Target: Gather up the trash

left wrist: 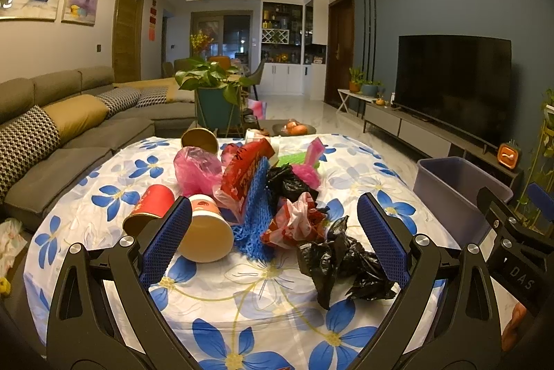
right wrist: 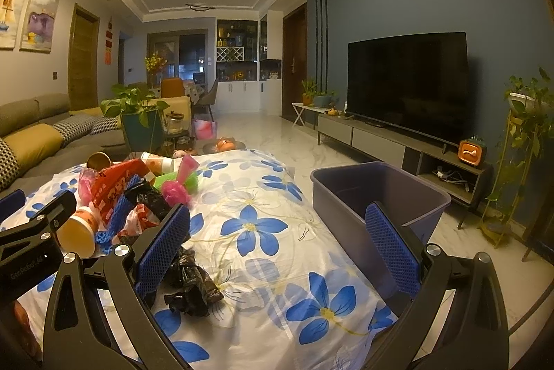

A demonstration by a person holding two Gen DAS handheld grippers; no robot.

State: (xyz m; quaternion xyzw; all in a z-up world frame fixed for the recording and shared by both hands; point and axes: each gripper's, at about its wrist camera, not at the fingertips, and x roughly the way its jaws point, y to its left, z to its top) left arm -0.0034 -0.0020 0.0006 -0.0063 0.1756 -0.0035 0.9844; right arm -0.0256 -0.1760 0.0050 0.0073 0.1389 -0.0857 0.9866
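A pile of trash lies on the flowered tablecloth [left wrist: 263,311]: a crumpled black bag [left wrist: 342,261] nearest me, a red-and-white bag [left wrist: 294,221], blue netting [left wrist: 256,214], a tipped paper cup [left wrist: 204,228], a red cup [left wrist: 149,209], a pink bag [left wrist: 195,170] and a red packet [left wrist: 244,174]. My left gripper [left wrist: 273,231] is open above the table's near edge, its fingers either side of the pile. My right gripper [right wrist: 277,238] is open and empty, further right; the black bag [right wrist: 190,283] lies by its left finger. A grey-purple bin [right wrist: 377,193] stands at the table's right.
A grey sofa [left wrist: 69,127] runs along the left. A potted plant [left wrist: 214,93] and a fruit plate [left wrist: 294,128] stand beyond the table. A TV [right wrist: 408,82] on a low cabinet lines the right wall, with a plant stand [right wrist: 519,144] beside it.
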